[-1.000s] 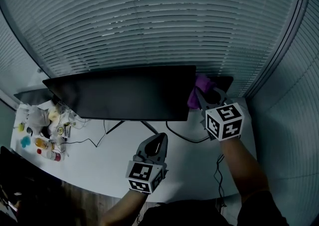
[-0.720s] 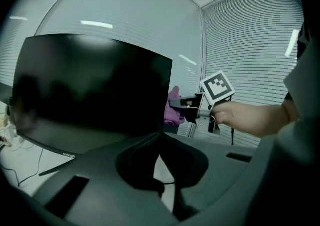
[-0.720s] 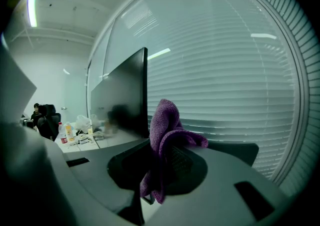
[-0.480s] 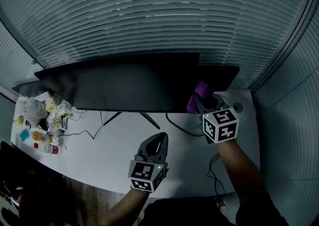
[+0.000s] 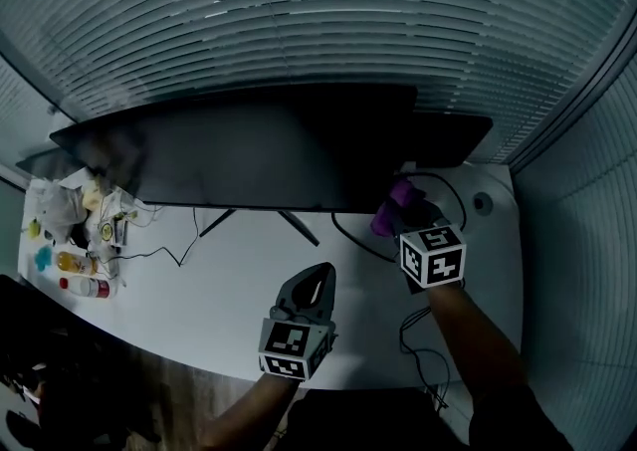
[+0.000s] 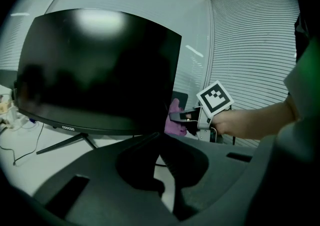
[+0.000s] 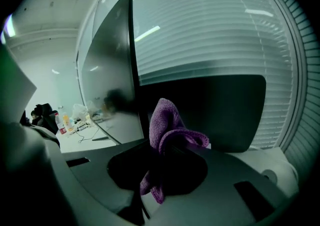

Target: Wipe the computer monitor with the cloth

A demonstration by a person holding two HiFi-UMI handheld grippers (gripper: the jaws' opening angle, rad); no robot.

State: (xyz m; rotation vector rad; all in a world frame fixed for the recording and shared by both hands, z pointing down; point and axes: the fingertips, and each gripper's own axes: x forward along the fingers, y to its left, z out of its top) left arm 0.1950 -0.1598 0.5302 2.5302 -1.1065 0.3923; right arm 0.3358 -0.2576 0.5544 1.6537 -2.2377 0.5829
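At the lower right corner of the dark monitor (image 5: pixel 249 155): purple cloth (image 5: pixel 390 212), bunched and pinched tight in the right gripper (image 5: pixel 403 212), just beside the screen's edge. In front of the monitor, over the white desk (image 5: pixel 229 290): left gripper (image 5: pixel 317 280), jaws pressed together on nothing. Behind the monitor: closed slatted blinds (image 5: pixel 318 21) across the whole wall. Left of the monitor: bottles (image 5: pixel 82 287) and small clutter. Beneath the monitor: loose cables (image 5: pixel 169 252).

The monitor (image 7: pixel 107 85) screen is seen as smooth and glossy, with reflections carried on it. The purple cloth (image 7: pixel 167 120) is shown as soft, nubbly fabric. Matt dark plastic is seen on the left gripper (image 6: pixel 159 133) and right gripper (image 7: pixel 167 142). The desk (image 5: pixel 229 280) top is smooth white, the floor (image 5: pixel 189 384) wood-grained.
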